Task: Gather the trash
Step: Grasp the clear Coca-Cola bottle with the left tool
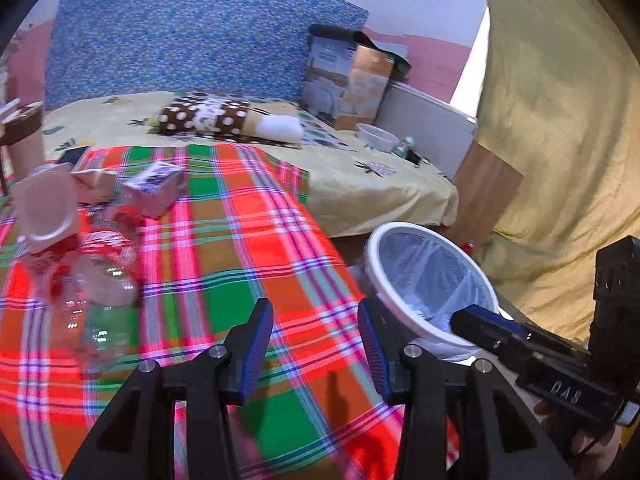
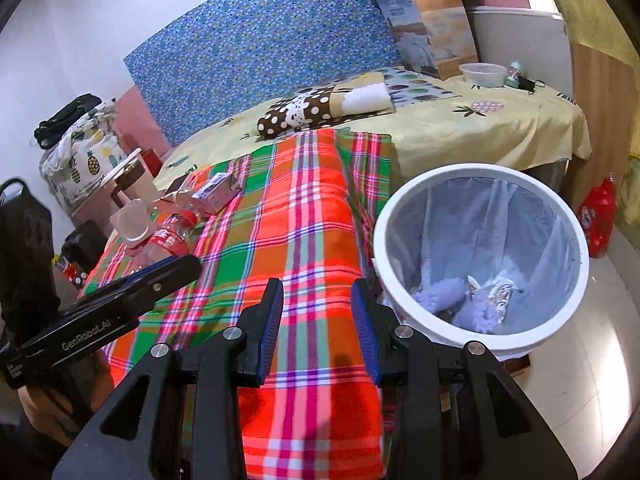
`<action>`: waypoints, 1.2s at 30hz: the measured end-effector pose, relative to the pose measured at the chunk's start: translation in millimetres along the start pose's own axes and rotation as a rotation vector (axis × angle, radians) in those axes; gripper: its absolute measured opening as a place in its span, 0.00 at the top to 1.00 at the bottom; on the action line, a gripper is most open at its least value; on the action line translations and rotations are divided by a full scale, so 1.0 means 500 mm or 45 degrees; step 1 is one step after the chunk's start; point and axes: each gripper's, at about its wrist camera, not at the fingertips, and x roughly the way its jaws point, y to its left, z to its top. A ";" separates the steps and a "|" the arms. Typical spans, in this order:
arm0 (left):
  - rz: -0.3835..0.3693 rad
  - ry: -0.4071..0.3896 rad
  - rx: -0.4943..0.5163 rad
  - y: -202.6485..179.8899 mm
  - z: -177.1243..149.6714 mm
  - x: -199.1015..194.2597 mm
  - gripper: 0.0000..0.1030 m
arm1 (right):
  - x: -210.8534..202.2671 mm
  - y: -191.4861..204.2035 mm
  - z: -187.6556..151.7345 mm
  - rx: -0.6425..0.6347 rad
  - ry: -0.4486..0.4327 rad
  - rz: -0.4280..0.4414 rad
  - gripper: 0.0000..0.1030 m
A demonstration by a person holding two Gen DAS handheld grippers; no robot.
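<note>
A plaid blanket [image 2: 304,240] covers the near end of the bed, and a white lined bin [image 2: 480,256] beside it has crumpled trash at its bottom. A plastic bottle [image 2: 168,240], clear cup [image 2: 132,220] and small cartons [image 2: 216,192] lie on the blanket's far left side. Both the left gripper [image 1: 316,344] and right gripper [image 2: 318,328] hang released, grasping nothing.

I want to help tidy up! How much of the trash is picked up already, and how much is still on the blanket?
Some is done: crumpled scraps already lie in the white bin beside the bed. Nothing is in hand: the left gripper and right gripper are both open and empty. Still left on the plaid blanket: a clear plastic bottle with a red label, a plastic cup and small cartons.
</note>
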 end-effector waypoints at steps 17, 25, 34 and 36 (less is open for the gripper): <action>0.267 -0.086 -0.109 0.180 0.009 -0.080 0.57 | 0.050 0.104 0.010 -0.134 0.066 0.070 0.44; 0.323 -0.028 -0.116 0.238 0.027 -0.033 0.50 | 0.067 0.112 0.011 -0.141 0.092 0.081 0.44; 0.354 0.084 -0.117 0.253 0.041 0.034 0.45 | 0.088 0.109 0.014 -0.124 0.118 0.080 0.44; 0.362 0.114 -0.129 0.258 0.042 0.045 0.44 | 0.093 0.112 0.015 -0.122 0.124 0.085 0.44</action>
